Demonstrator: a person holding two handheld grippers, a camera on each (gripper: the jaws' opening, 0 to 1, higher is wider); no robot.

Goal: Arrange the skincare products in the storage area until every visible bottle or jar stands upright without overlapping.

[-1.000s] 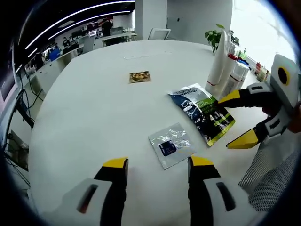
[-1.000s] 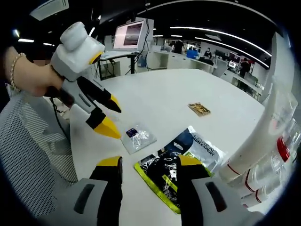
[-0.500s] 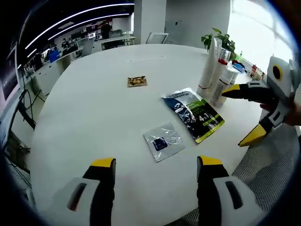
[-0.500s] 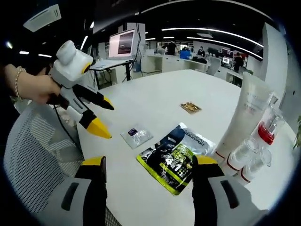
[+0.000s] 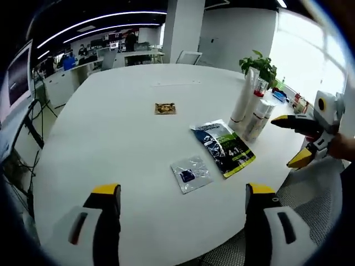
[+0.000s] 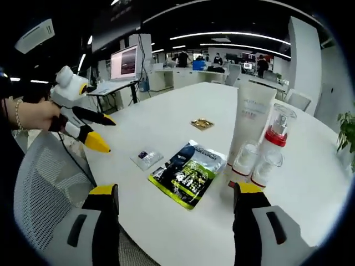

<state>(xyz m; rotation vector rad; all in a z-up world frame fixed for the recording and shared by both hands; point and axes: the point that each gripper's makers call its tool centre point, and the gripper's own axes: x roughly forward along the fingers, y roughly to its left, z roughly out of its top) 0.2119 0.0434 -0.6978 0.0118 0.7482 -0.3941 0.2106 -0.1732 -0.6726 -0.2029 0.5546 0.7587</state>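
A tall white tube (image 6: 252,119), a clear bottle with a red collar (image 6: 275,136) and two small clear jars (image 6: 245,159) stand upright in a tight cluster on the white table (image 6: 183,111); the same cluster (image 5: 248,108) sits at the table's right side in the left gripper view. A dark green pouch (image 5: 223,147), a silver sachet (image 5: 191,173) and a small brown sachet (image 5: 165,108) lie flat. My left gripper (image 5: 183,191) is open and empty, back from the table edge. My right gripper (image 6: 176,191) is open and empty too.
The right gripper (image 5: 287,141) hovers off the table's right edge, near the cluster. The left gripper (image 6: 106,134) hangs over a grey mesh chair (image 6: 39,194). A potted plant (image 5: 258,62) stands behind the bottles. Office desks and monitors fill the background.
Both grippers have drawn back from the table, so everything looks smaller and farther. Both pairs of jaws have spread wider. The products have not moved.
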